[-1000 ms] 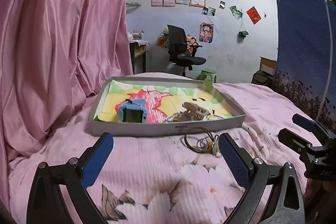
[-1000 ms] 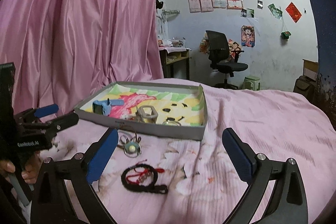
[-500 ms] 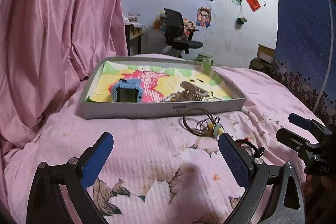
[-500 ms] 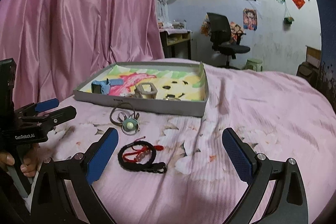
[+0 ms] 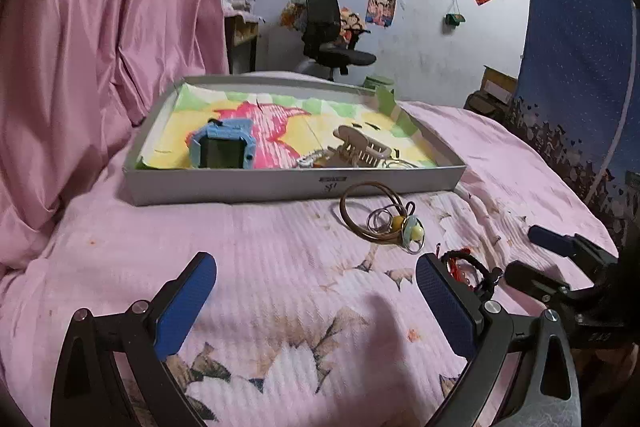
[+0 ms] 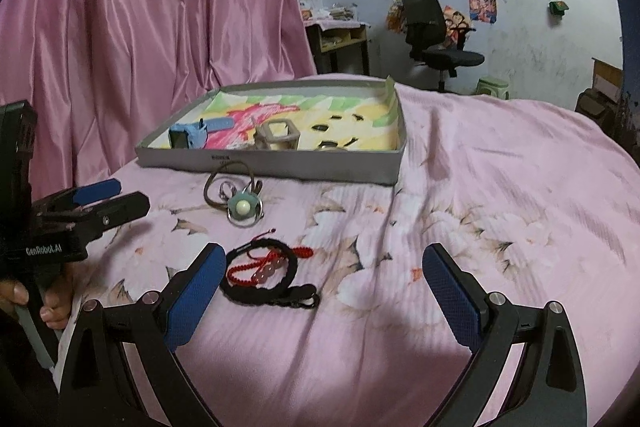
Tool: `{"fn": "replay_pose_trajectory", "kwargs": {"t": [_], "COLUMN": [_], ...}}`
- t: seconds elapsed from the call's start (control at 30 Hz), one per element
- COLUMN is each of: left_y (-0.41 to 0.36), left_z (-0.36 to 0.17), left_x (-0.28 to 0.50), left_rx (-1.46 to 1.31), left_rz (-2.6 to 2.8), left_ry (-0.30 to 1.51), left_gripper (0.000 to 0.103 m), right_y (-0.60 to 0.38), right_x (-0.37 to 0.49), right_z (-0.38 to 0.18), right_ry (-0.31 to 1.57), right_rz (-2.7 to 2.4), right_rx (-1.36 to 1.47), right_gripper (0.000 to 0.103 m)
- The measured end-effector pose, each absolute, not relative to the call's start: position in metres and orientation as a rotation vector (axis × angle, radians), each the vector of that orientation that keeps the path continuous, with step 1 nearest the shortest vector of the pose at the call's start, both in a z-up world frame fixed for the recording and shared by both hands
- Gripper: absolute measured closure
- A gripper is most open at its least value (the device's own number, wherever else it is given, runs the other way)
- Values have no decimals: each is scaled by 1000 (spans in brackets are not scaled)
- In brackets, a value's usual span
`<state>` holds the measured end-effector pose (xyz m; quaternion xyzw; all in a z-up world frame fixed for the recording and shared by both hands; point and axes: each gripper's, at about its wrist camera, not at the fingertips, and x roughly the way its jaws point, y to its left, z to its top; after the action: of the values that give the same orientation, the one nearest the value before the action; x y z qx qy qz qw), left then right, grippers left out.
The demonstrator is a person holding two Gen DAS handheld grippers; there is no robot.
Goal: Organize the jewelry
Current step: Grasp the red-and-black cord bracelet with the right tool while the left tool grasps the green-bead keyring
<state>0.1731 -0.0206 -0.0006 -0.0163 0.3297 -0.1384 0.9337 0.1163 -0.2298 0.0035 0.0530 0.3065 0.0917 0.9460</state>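
A grey shallow box [image 5: 280, 183] [image 6: 320, 169] with a colourful lining lies on the pink bed. It holds a blue watch [image 5: 222, 149] [image 6: 190, 135] and a beige hair claw [image 5: 358, 147] [image 6: 280, 135]. In front of it lie a brown cord necklace with rings and a pale pendant [image 5: 384, 223] [image 6: 240, 201], and a black and red braided bracelet [image 6: 268, 273] [image 5: 466, 269]. My left gripper [image 5: 316, 303] is open and empty, short of the necklace. My right gripper [image 6: 320, 291] is open and empty, with the bracelet beside its left finger.
A pink curtain [image 5: 100, 47] hangs at the left. A blue patterned cloth [image 5: 576, 75] hangs at the right. Beyond the bed stand a black office chair [image 6: 436, 35] and a small desk [image 6: 340, 39].
Both grippers have come lower and nearer to the jewelry on the bedspread. The bracelet now sits by my right gripper's left finger. Both stay open.
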Motion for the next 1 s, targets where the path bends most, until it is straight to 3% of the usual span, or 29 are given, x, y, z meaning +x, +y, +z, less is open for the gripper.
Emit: {"fn": "replay_pose_trajectory", "kwargs": {"t": [0.23,0.33,0.47,0.57,0.77,1.0], "left_y": [-24,-27,-30,-32,-35,-40], "left_z": [-4,-5,-4,-4,-5,-14], "left_x": [179,183,192,201,223,250], "left_rx": [-35,-32,-34,-50,-96,-133], "left_rz": [-308,-317,-331,-342,-352,-341], "left_ry": [707,719,741,764,819,893], "left_gripper": [11,18,27,34,48,65], "right_y": [-223,-223,-221,-218,-210,-210], "right_x": [121,123,131,136,141,147], "right_z": [-4,-6,-10,-12,-17,-20], "right_ry": [666,675,702,720,746,774], "right_rz": [229,244,272,288,310,312], "right_rx": [102,114,134,139,132,143], "right_gripper": [33,39,60,68,80,82]}}
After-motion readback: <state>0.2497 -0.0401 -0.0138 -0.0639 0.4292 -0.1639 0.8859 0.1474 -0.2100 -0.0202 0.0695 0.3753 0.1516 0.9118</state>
